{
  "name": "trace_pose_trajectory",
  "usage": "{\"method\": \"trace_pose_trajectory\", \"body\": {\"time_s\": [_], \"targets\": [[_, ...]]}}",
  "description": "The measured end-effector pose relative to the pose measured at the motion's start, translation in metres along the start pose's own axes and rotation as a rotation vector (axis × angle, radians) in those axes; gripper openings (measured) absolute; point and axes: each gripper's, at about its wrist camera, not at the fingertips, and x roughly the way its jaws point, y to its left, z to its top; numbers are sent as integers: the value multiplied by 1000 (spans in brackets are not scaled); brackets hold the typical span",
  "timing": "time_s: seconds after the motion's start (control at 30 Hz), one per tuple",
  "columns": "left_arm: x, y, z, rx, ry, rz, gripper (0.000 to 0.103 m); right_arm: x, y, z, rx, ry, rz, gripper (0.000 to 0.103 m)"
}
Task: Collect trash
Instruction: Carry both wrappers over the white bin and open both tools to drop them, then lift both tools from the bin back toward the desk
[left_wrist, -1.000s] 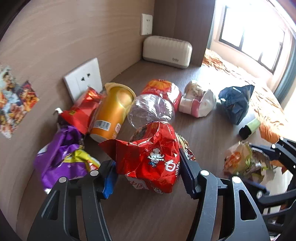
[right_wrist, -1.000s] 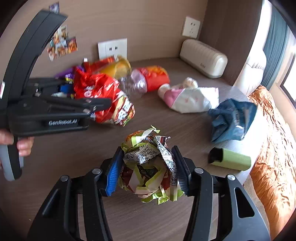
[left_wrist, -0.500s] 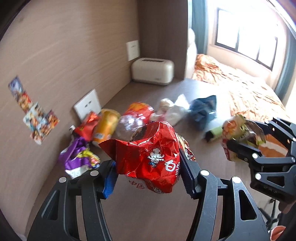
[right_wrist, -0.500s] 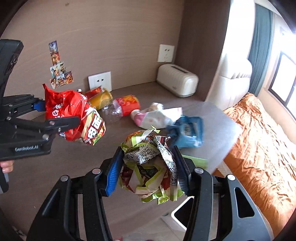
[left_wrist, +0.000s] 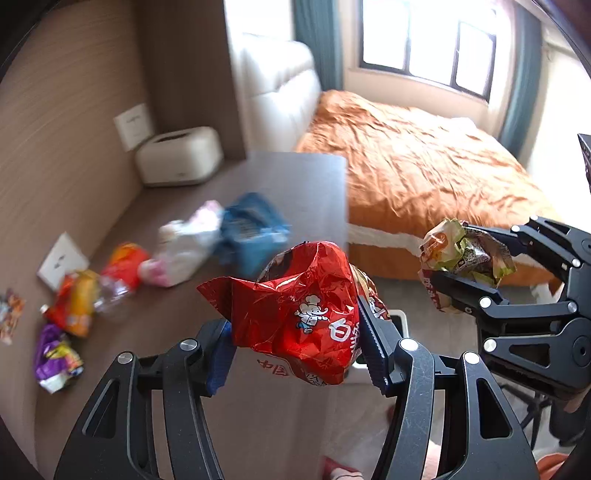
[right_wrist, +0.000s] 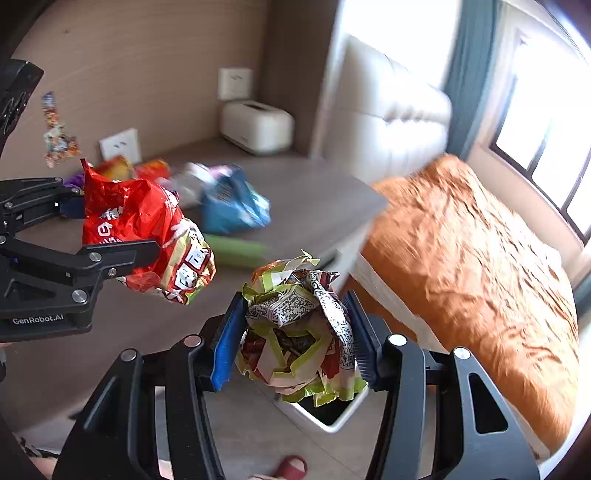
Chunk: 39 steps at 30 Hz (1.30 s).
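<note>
Trash in both grips: crumpled red foil snack bag (left_wrist: 295, 317) clamped in left gripper (left_wrist: 295, 343), crushed green-and-white paper wrapper (right_wrist: 295, 328) pinched in right gripper (right_wrist: 293, 343). Carried off brown wooden desk (left_wrist: 229, 417) since a second ago, now hanging over floor. White plastic bin (right_wrist: 332, 417) at six o'clock beneath wrapper. Probably release next; more litter left on desk at nine o'clock.

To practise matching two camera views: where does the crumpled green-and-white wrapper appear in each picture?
Left wrist view: crumpled green-and-white wrapper at right of middle, clamped in the right tongs.
Right wrist view: wrapper at lower centre, between those tongs' pads.
Shared landmark: the cream box on the desk by the wall.
</note>
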Motion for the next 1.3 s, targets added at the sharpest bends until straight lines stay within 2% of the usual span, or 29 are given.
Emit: {"method": "trace_pose_trajectory", "body": {"time_s": [0.13,0.23,0.4,0.5,0.53,0.63,0.7,0.77,0.87,0.93,1.07,1.1,1.13,1.17,1.27,1.3], "targets": [[30,-50,14,42,49,-41,58,20,-50,-27,13,66,-18,54],[67,-89,19,72,94,-74,58,47,-82,-52,-1,113,-22,54],[165,-151,4,149,192,-128,58,114,-122,-105,-53,205,15,54],[236,-174,-22,195,244,-176,58,170,-137,-144,-105,265,64,54],[265,-181,-35,209,264,-201,59,200,-142,-165,-128,298,87,54],[332,-192,-68,242,311,-250,59,260,-148,-209,-189,336,134,54],[386,-197,-97,272,355,-253,58,300,-150,-238,-237,357,147,54],[437,-201,-126,260,399,-272,59,346,-148,-269,-269,372,157,54],[490,-211,-161,255,452,-301,59,398,-143,-304,-283,390,180,54],[512,-217,-179,277,469,-296,59,431,-139,-326,-294,403,191,54],[554,-221,-211,291,538,-306,60,465,-130,-355,-322,431,212,55],[560,-222,-216,296,553,-319,63,470,-127,-362,-340,437,221,56],[564,-223,-219,303,564,-335,75,471,-125,-365,-352,436,225,63],[569,-225,-224,319,574,-341,98,472,-122,-369,-375,432,223,79],[571,-228,-228,369,566,-326,98,473,-119,-370,-409,434,225,91],[570,-227,-229,371,566,-322,98,472,-118,-370,-416,431,217,98]]}}
